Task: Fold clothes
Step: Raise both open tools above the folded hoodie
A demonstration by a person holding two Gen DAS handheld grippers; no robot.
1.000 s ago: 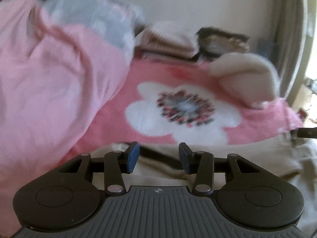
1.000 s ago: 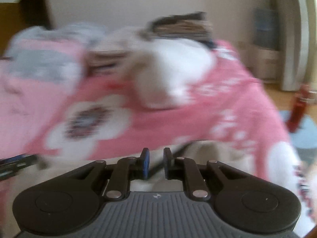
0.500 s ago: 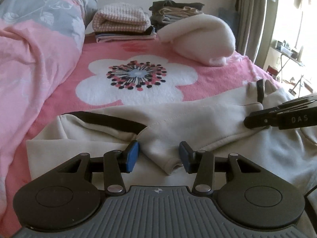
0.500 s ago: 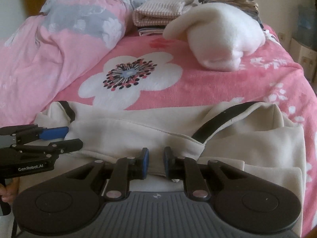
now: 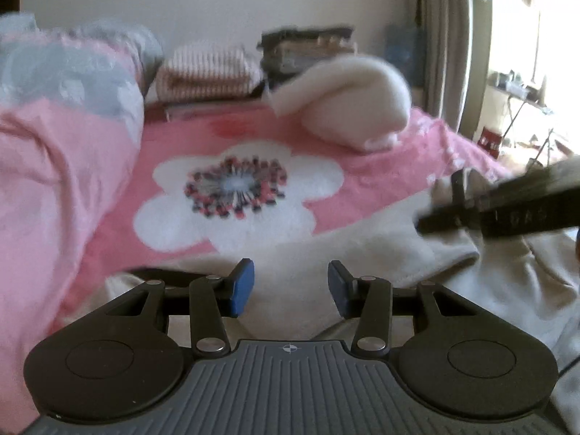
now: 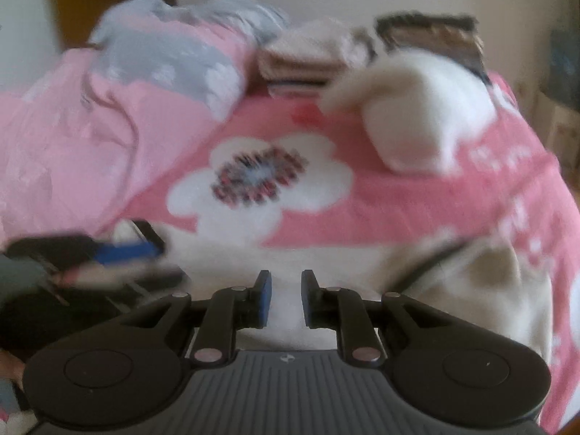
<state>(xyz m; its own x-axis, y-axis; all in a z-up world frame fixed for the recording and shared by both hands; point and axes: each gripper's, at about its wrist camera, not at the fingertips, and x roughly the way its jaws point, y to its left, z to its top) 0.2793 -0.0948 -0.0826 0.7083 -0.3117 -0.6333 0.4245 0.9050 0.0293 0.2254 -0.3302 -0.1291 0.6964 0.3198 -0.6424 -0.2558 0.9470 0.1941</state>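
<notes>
A cream garment (image 5: pixel 380 246) with black trim (image 5: pixel 163 273) lies spread on the near part of the pink flowered bedspread (image 5: pixel 380 166). My left gripper (image 5: pixel 290 286) hovers over its near edge, open, with cloth showing below the gap and no pad pressing on it. In the left wrist view my right gripper (image 5: pixel 507 206) reaches in from the right over the garment. My right gripper (image 6: pixel 286 297) stands over the cream garment (image 6: pixel 326 264) with only a narrow gap between its pads. My left gripper (image 6: pixel 108 257) is blurred at the left. Both views are motion-blurred.
A crumpled pink and grey quilt (image 5: pixel 54 163) fills the left side. A fluffy white garment (image 5: pixel 355 108) lies bunched at the back. Behind it stand a striped folded pile (image 5: pixel 210 72) and a dark folded pile (image 5: pixel 308 47). A curtain (image 5: pixel 442 36) hangs at the right.
Both views have swung and blurred again after a sharp moment. The bed's far end now sits lower and nearer in both. Neither gripper's gap has visibly changed.
</notes>
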